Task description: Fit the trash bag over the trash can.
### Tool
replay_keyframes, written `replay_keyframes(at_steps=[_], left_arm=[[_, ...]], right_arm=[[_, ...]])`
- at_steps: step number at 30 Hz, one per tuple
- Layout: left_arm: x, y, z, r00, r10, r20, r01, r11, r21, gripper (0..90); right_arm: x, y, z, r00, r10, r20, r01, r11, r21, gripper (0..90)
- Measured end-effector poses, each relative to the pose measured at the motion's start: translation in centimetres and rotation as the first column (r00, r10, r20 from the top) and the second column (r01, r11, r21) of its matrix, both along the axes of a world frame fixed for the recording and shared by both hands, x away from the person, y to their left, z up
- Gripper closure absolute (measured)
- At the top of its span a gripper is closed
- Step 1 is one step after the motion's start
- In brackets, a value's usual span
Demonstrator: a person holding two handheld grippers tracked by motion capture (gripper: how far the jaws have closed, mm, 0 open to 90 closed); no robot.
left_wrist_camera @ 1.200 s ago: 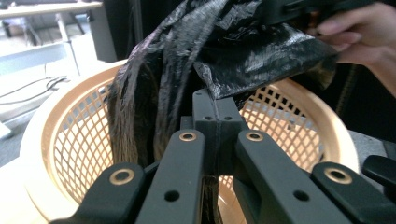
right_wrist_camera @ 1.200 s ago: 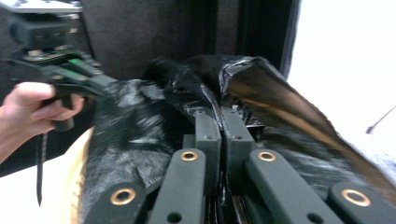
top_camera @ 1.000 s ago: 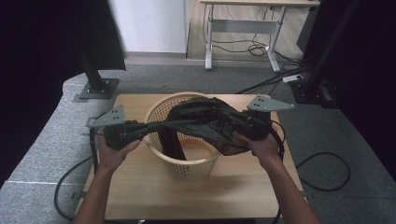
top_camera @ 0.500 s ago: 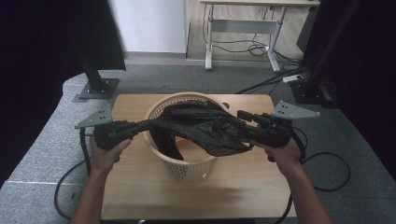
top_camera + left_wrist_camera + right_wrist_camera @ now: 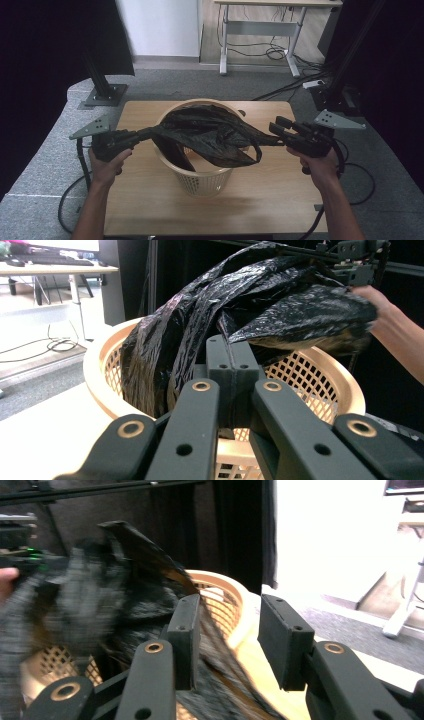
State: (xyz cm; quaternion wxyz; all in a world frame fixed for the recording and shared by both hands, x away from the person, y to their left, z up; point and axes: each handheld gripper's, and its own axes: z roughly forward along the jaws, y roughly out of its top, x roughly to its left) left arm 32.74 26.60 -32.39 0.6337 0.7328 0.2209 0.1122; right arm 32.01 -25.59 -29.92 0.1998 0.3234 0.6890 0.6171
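Note:
A black plastic bag (image 5: 210, 132) is stretched across the top of a tan woven basket (image 5: 205, 180) in the middle of the table. My left gripper (image 5: 142, 134) is at the basket's left side, shut on the bag's left edge. In the left gripper view the jaws of the left gripper (image 5: 232, 355) are pressed together on the bag (image 5: 280, 305) in front of the basket rim (image 5: 95, 370). My right gripper (image 5: 277, 125) is right of the basket; its jaws have just been opening. In the right gripper view a strip of bag (image 5: 125, 585) lies along the left jaw of the right gripper (image 5: 230, 630), unpinched.
The basket stands on a wooden table (image 5: 280, 200) over grey carpet. Cables trail from both grippers down the table's sides. A black stand base (image 5: 102, 95) sits at the back left, another stand (image 5: 340, 95) at the back right, and a desk frame (image 5: 260, 30) behind.
Both hands have moved outward, away from the basket, pulling the bag wider across it. The right gripper's jaws have gone from closed on the bag to apart.

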Motion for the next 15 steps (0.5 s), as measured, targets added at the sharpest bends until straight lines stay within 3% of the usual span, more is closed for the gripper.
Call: replay_keyframes(at_steps=[6,15], left_arm=[[-0.1,-0.2,0.0,1.0,-0.006,0.006,0.006,1.0,-0.003,89.9],[-0.6,-0.8,-0.2,0.9995,-0.028,0.011,0.028,0.9996,-0.003,89.9]], right_arm=[[0.3,-0.3,-1.3,0.9994,-0.004,-0.036,0.003,1.0,-0.01,59.4],[0.4,3.9,-1.8,0.9951,0.084,-0.051,-0.088,0.994,-0.072,50.7]])
